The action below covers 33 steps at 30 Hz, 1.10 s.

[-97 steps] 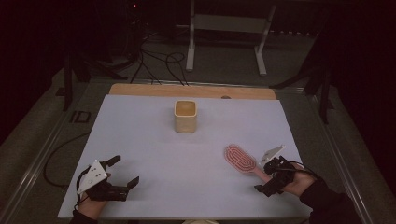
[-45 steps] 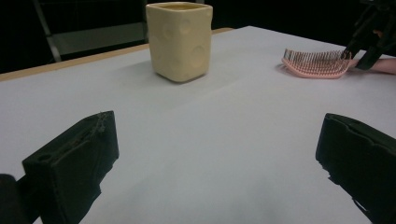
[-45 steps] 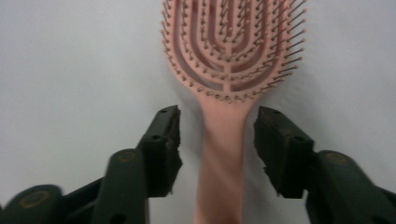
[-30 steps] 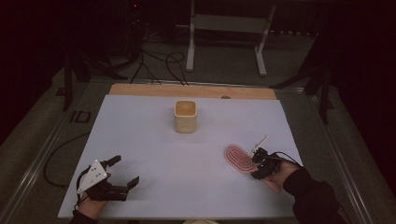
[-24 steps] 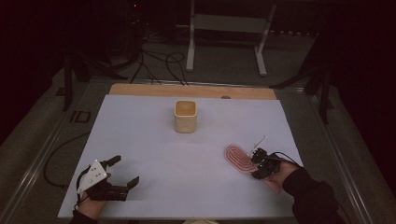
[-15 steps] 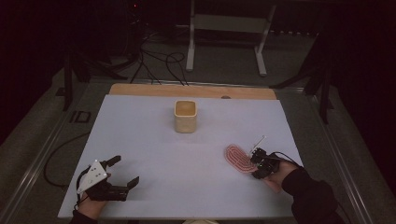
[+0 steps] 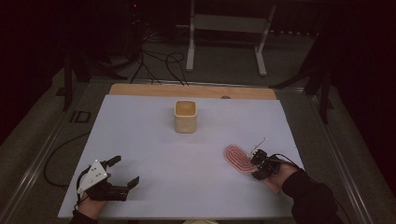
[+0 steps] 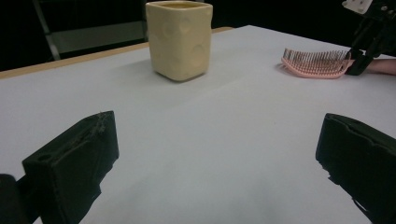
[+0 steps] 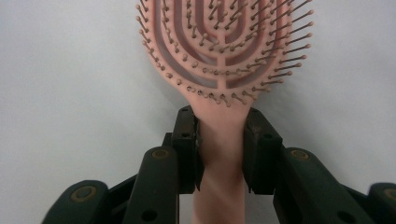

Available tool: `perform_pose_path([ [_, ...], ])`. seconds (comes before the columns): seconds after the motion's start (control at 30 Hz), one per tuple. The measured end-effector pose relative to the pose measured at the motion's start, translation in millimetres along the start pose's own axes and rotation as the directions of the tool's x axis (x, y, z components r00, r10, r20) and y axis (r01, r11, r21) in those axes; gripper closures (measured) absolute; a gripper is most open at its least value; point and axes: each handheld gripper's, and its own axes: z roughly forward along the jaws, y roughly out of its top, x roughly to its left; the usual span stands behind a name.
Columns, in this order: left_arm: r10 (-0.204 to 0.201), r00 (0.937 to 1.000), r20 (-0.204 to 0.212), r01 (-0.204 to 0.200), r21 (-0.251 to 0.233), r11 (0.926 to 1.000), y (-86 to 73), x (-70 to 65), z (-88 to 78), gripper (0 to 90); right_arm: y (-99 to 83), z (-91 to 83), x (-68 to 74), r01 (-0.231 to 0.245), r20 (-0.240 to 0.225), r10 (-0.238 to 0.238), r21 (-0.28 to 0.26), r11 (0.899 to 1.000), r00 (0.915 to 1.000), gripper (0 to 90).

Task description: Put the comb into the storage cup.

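Your left gripper sits at the near left corner of the white table, jaws spread wide with nothing between them. Cream cup stands upright mid-table toward the far side. Near right: pink hairbrush lies bristles up. Your right gripper has just been closing, pads now pressed on its handle.

Cup: showing no readable text or brand.
Brush: showing no label or number.
Table: bearing no sign or print.
Tools: carrying no legible marking.
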Motion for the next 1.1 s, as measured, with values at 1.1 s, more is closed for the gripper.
perform_pose_path([
  [1.1, -0.001, 1.0, -0.001, 0.001, 0.0, 1.0, 0.0, 0.1, 0.2, 0.1, 8.8, -10.9, 12.7, 0.002, -0.074, -0.023, -0.265, 0.964, 0.997, 70.3],
])
